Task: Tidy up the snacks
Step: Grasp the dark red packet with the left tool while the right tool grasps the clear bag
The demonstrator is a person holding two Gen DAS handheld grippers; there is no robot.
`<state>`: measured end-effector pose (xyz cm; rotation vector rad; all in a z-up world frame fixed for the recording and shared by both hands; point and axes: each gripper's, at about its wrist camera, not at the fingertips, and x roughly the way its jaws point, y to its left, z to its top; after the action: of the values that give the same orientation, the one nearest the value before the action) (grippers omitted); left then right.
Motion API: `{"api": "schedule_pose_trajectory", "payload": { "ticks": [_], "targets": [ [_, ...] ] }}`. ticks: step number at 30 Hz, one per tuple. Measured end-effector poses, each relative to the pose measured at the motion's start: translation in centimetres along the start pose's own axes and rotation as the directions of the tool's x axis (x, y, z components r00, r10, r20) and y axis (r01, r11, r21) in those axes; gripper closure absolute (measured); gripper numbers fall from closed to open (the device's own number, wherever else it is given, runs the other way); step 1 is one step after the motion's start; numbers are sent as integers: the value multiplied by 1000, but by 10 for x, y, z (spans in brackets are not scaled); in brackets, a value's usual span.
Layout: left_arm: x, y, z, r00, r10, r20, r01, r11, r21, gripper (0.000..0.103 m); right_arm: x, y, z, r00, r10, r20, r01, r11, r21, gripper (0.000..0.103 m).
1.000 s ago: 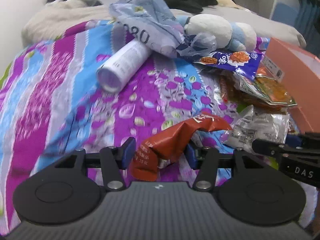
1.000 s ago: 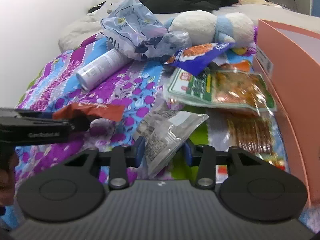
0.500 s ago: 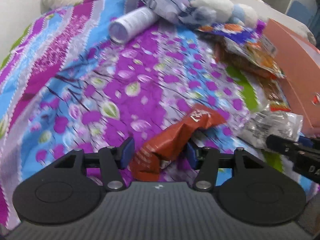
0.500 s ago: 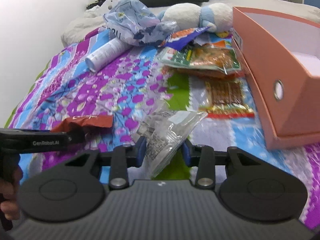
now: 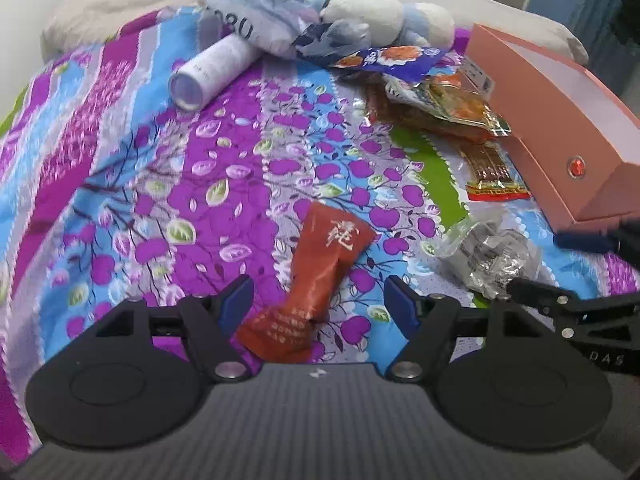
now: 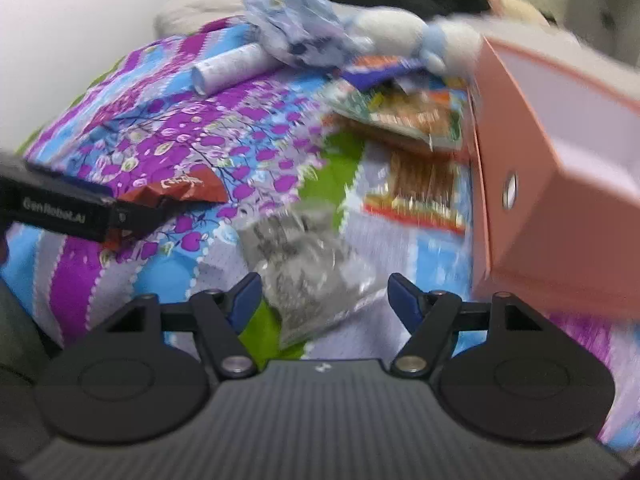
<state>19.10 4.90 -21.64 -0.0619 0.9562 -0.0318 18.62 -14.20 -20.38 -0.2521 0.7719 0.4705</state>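
Released, red packet (image 5: 320,280) lies between spread jaws.

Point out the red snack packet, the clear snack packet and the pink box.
red snack packet (image 5: 320,276): left wrist view, middle of its wrapper.
clear snack packet (image 6: 308,276): right wrist view, its crinkled middle.
pink box (image 5: 560,120): left wrist view, its long side wall.

Crumpled red snack packet (image 5: 326,280) flat on the floral bedspread, clear silvery snack bag (image 6: 316,272) lying beside it

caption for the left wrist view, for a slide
Left gripper open over a red snack packet lying on the floral bedspread, pink box at right.
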Motion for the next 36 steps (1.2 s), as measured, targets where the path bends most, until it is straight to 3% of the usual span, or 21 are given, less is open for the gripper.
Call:
{"api": "schedule_pose_trajectory", "payload": {
  "ticks": [2,7,13,18,24,27,36],
  "targets": [
    [1,1,3,1000,-17,2,16,1000,21,27,3,1,5,1000,10,6,-9,998,-60,21],
    [7,3,8,998,-55,-6,55,998,34,27,18,0,16,995,94,-27,-97,981,-169,21],
    [21,2,9,999,-38,-17,39,998,40,28,37,1,18,984,161,-73,-173,958,-227,21],
    [35,2,8,999,-32,-38,33,999,23,35,50,7,12,982,151,-111,-173,957,-235,21],
    [46,4,3,999,-22,-47,20,999,-38,48,50,4,8,985,140,-99,-152,980,-125,21],
    [43,4,4,999,-18,-43,15,998,-68,57,47,3,6,988,123,-88,-130,989,-70,35],
    [28,1,5,1000,-25,-19,22,988,-152,62,36,2,6,993,84,-79,-82,996,30,40]
  ]
}}
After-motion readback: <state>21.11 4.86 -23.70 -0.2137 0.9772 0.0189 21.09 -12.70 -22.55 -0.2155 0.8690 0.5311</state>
